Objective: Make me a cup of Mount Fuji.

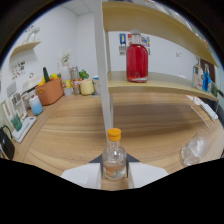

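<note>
The jaws are seen closed against both sides of a small clear bottle [114, 159] with a yellow cap, which is held upright between the fingers of the gripper [114, 176] just above the near edge of the wooden counter [75, 135]. The fetching of an ingredient is judged to be in hand. For pouring, a vessel is needed next, perhaps the clear glass [194, 149] at near right; a red jar [137, 62] stands on the far shelf [165, 82].

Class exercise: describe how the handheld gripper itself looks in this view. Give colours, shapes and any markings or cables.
The gripper shows two broad, pale grey to white jaws with flat upper faces and dark, wedge-shaped inner tips. Below them the body is a solid black mass with a curved outline. No cables, markings, hand or sleeve are visible.
</note>
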Tool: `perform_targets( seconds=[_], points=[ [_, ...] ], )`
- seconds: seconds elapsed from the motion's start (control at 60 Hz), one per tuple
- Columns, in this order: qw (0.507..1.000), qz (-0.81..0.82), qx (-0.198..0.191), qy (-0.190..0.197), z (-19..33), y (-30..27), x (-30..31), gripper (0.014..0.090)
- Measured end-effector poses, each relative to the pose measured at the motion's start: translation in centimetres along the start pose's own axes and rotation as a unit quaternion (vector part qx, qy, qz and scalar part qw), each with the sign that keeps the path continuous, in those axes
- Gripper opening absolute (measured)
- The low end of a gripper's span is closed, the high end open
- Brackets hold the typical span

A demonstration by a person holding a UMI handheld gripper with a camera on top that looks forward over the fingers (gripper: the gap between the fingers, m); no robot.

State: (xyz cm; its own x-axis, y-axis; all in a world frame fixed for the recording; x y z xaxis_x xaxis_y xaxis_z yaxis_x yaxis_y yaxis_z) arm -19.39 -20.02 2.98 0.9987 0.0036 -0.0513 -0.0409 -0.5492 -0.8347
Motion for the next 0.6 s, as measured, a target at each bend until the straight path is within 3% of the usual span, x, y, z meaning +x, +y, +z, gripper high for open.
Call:
perform_targets(
  seconds=[0.133,0.5,0.6],
  points=[
    [1.000,-0.003,-0.023,-0.002,0.3,1.5,-0.5,0.0353],
    [1.000,-0.019,-0.021,-0.009,-1.1,2.8,-0.4,0.0376],
    [0.999,-0.012,-0.024,-0.018,-1.4,3.1,-0.4,0.0534]
  ],
)
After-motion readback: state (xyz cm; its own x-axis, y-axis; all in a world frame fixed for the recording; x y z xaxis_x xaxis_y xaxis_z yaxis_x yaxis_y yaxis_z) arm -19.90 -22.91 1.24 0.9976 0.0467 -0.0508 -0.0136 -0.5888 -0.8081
